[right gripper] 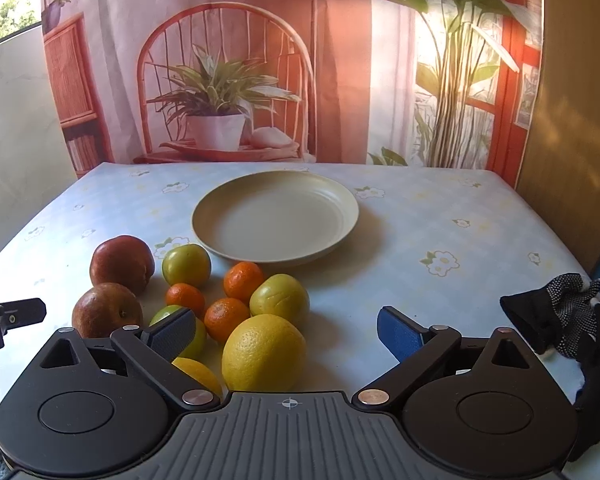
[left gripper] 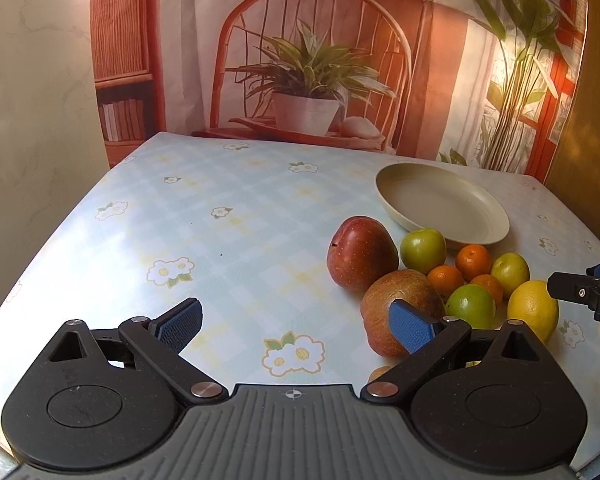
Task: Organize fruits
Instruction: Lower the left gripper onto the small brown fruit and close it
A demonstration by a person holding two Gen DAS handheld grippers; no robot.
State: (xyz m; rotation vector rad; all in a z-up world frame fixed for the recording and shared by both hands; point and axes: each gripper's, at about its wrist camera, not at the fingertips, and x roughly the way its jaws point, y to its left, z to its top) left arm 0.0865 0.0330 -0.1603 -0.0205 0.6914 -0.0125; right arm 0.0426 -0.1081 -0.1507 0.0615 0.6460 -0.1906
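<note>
A cream plate [right gripper: 276, 218] stands empty on the table; it also shows in the left wrist view [left gripper: 440, 200]. In front of it lies a cluster of fruit: two red apples [right gripper: 122, 262] [right gripper: 106, 310], green fruits [right gripper: 186, 264] [right gripper: 280, 296], small oranges [right gripper: 244, 280] and a large yellow lemon [right gripper: 264, 352]. My right gripper [right gripper: 288, 332] is open and empty, just above and behind the lemon. My left gripper [left gripper: 296, 324] is open and empty, left of the cluster; its right finger overlaps the near apple [left gripper: 400, 304]. The far apple [left gripper: 360, 252] lies beyond it.
The table has a pale blue checked cloth with flowers [left gripper: 220, 208]. A printed backdrop [right gripper: 260, 60] hangs behind the far edge. A black dotted glove [right gripper: 572, 320] lies at the right. A second yellow fruit [right gripper: 198, 374] lies partly hidden under my right gripper's left finger.
</note>
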